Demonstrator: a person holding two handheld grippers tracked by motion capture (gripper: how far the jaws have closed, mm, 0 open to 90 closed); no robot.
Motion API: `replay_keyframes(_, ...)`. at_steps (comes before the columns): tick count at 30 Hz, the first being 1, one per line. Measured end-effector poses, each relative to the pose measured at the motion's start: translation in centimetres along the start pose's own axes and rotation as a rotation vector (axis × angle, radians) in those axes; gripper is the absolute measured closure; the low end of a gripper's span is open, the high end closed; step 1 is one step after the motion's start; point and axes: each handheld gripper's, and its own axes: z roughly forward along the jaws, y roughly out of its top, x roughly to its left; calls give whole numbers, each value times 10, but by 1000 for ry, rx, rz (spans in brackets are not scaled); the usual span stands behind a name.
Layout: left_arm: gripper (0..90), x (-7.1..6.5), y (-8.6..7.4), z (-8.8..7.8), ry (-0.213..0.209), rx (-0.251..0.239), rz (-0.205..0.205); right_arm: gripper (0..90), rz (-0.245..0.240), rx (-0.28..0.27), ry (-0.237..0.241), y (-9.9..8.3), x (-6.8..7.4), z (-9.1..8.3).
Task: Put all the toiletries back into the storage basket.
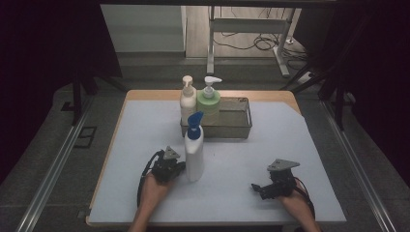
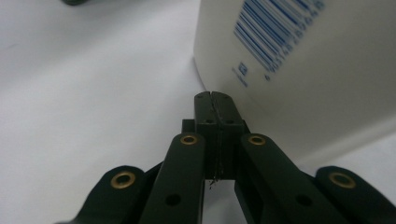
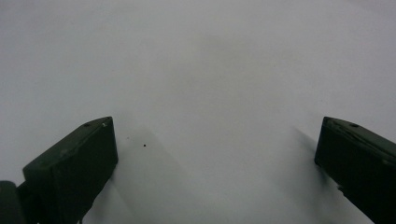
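While the white bottle with the blue pump (image 1: 194, 151) stands upright on the pale mat (image 1: 232, 188), the left gripper (image 1: 175, 167) is held low beside it with its jaws pressed fully together, nothing between them. Seen from the left gripper view, the closed tips (image 2: 214, 103) lie just short of the bottle's lower wall (image 2: 299, 79), which rises ahead and to the right of them — touching cannot be told for certain. Closed jaws brought against the side like this are judged to serve as a pushing tool rather than a clamp: the bottle is probably being nudged or steadied near its base, where a push is least likely to topple so tall a shape.

The right gripper (image 1: 263, 187) is rested on the mat well apart from the bottle, its jaws spread wide and empty; between them, in the right gripper view, bare mat (image 3: 210, 93) is seen. It is apparently kept parked and ready.

Beyond the bottle, far ahead of the left jaws, a wire basket (image 1: 237, 126) holds a cream pump bottle (image 1: 187, 99) and a green pump bottle (image 1: 209, 100) at its left end — presumably the place meant for the third.
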Motion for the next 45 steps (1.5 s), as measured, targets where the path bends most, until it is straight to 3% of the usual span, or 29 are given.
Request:
replay_keyframes(14,896,-25,-1,0,-24,15,49,0,-2,0,-3,0,0,0)
replay_keyframes(24,895,-47,2,6,-82,25,109,0,-2,0,-3,0,0,0)
replay_keyframes(34,895,-63,8,13,-109,25,159,0,-4,2,-2,0,0,0)
replay_keyframes(39,889,-61,6,12,-116,23,144,0,-3,3,-2,1,0,0)
replay_keyframes(45,740,-61,4,4,-109,0,130,0,2,8,-3,1,0,0)
